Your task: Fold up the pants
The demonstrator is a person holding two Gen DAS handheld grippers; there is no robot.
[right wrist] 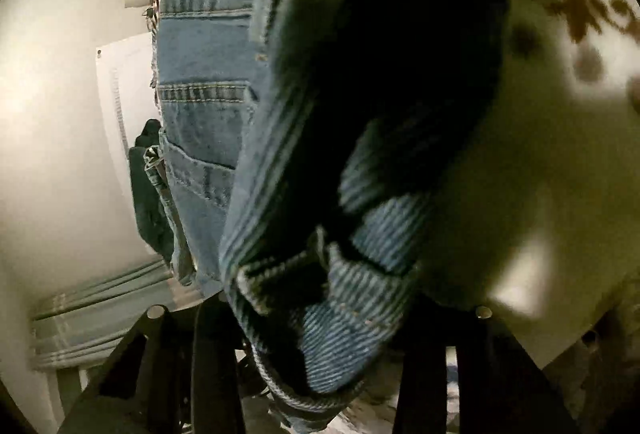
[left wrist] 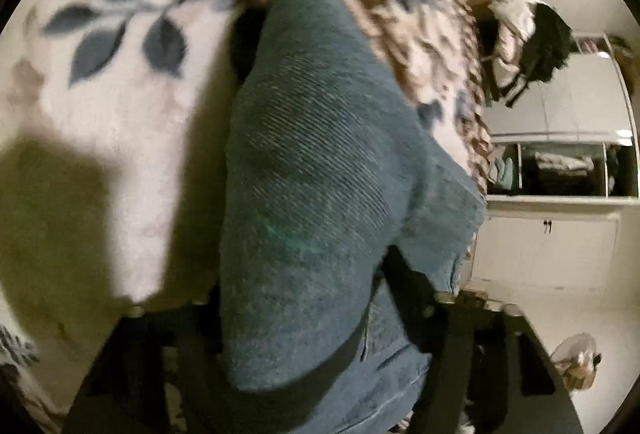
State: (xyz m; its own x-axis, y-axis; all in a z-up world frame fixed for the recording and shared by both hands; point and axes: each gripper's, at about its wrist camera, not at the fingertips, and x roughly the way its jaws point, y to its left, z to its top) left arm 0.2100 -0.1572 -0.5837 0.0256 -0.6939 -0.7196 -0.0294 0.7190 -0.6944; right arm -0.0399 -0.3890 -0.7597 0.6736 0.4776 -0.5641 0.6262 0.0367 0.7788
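Draping jeans (left wrist: 320,173) between both grippers, denim pinched.

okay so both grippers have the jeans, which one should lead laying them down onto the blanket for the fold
Left, probably. The left gripper holds the jeans directly over the leaf-print blanket, which fills its view. The right gripper holds bunched denim near the blanket's edge, half facing a wall.

Pants (left wrist: 320,161) blocking ahead; blanket (left wrist: 120,105) beneath
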